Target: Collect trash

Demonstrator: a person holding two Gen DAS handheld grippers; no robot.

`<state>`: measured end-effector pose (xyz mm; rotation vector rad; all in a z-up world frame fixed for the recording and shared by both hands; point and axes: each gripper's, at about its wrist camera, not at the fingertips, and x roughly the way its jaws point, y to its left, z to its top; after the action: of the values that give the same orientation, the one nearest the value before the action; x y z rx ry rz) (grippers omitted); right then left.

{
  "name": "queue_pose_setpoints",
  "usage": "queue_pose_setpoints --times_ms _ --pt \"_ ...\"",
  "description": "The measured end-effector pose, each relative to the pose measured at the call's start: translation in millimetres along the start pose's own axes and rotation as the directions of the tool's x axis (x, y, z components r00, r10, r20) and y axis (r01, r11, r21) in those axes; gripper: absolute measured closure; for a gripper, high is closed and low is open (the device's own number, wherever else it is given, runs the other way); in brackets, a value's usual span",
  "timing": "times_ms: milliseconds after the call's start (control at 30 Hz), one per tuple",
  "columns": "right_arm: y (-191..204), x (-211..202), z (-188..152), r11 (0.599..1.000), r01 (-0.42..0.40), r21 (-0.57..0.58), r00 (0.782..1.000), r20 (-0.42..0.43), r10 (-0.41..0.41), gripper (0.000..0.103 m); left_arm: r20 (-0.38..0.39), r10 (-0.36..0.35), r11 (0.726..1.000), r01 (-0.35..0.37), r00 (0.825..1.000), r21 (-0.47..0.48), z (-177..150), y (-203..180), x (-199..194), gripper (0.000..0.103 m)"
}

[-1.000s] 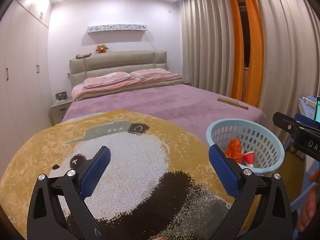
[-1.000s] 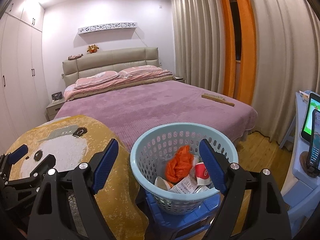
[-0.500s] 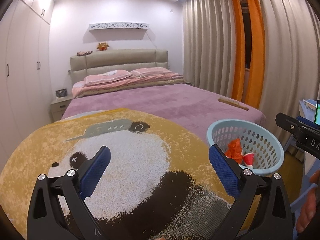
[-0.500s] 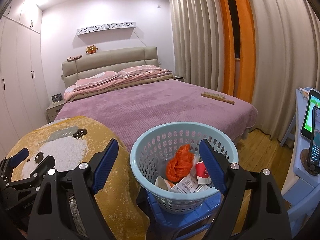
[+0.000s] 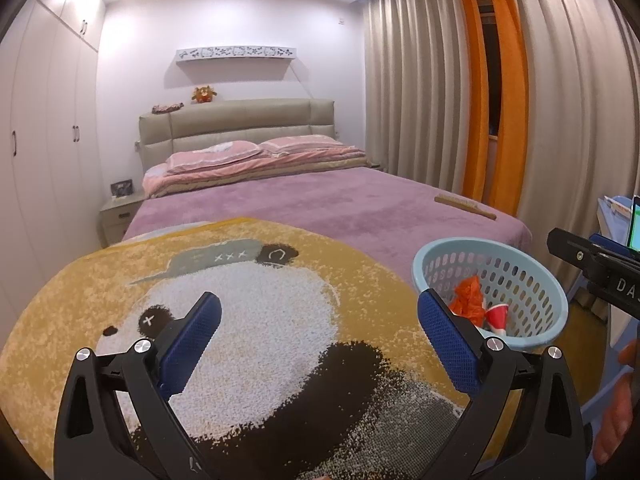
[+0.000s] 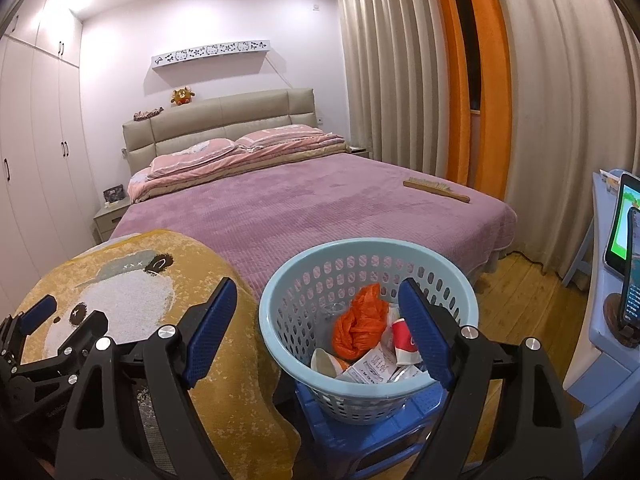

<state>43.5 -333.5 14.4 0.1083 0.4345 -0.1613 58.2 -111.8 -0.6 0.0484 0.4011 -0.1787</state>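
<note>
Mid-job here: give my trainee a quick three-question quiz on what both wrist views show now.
1. True or false: the left gripper holds trash.
2. What does the blue basket stand on? A) the bed B) a blue stool C) the panda rug
3. Fill in: the crumpled bag in the basket is ____.

Key: 1 false, both it and the right gripper are open and hold nothing. 2 B, the blue stool. 3 orange.
</note>
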Motion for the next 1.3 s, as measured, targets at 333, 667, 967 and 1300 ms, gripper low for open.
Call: queue_pose_setpoints --times_ms 333,667,967,1300 --pt "3.8 -1.3 -0.1 1.0 -0.005 -0.007 1.0 0.001 0.005 0.024 -0.003 -0.001 1.0 0.001 1.0 0.001 -0.4 0.2 0.3 0.007" --pt "4.9 -0.9 2.0 1.0 -0.013 -0.009 1.0 0.002 0.013 0.024 -0.006 -0.003 1.0 0.003 1.0 0.002 -0.5 0.2 1.3 0.007" --pt "5.5 -0.8 2.2 1.0 -0.018 -0.009 1.0 0.006 0.018 0.024 -0.01 -0.004 1.0 0.004 1.0 0.001 -0.8 1.8 1.8 0.007" --pt "5.3 -1.5 1.1 1.0 -0.019 -0.006 1.0 0.006 0.019 0.024 -0.011 -0.004 1.0 0.004 1.0 0.0 -0.6 2.1 1.7 0.007"
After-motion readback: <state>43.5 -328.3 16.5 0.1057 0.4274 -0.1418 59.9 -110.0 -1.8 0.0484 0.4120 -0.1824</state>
